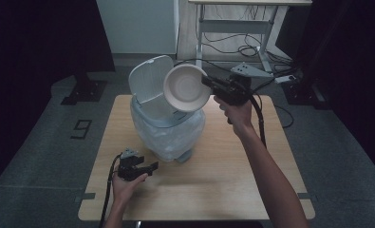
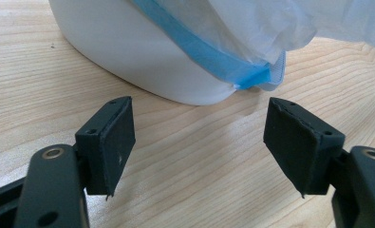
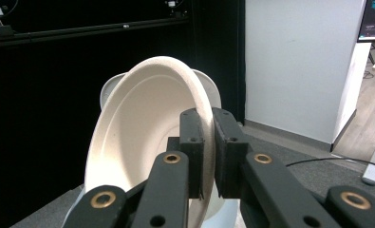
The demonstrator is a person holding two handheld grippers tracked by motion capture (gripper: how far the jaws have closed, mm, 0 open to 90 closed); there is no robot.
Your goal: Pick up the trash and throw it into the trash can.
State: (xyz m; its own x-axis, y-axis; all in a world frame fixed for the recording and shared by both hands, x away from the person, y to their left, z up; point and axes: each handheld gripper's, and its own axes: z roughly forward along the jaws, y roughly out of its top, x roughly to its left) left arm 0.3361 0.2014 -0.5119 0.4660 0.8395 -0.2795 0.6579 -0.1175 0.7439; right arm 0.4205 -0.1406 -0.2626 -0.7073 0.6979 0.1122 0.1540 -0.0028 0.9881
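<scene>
Above white lidded bin [image 1: 168, 126] with plastic liner: right hand-held gripper [image 1: 208, 84] clamped on rim of cream round paper bowl [image 1: 186, 88]; left hand-held gripper [image 1: 152, 167] on wooden worktop [image 1: 223, 161], jaws apart, empty.

Right tongs [image 1: 207, 81] hold bowl [image 1: 186, 88] over bin [image 1: 168, 128] (lid up).

Desk [image 1: 223, 180]: bare wood right of and in front of the lined bin [image 1: 168, 130], open to approach. Bin mouth: raised lid [image 1: 149, 78] blocks the far left; tilted paper bowl [image 1: 186, 88] hangs above the opening. Bin base just ahead of the left gripper [image 1: 140, 168].
</scene>
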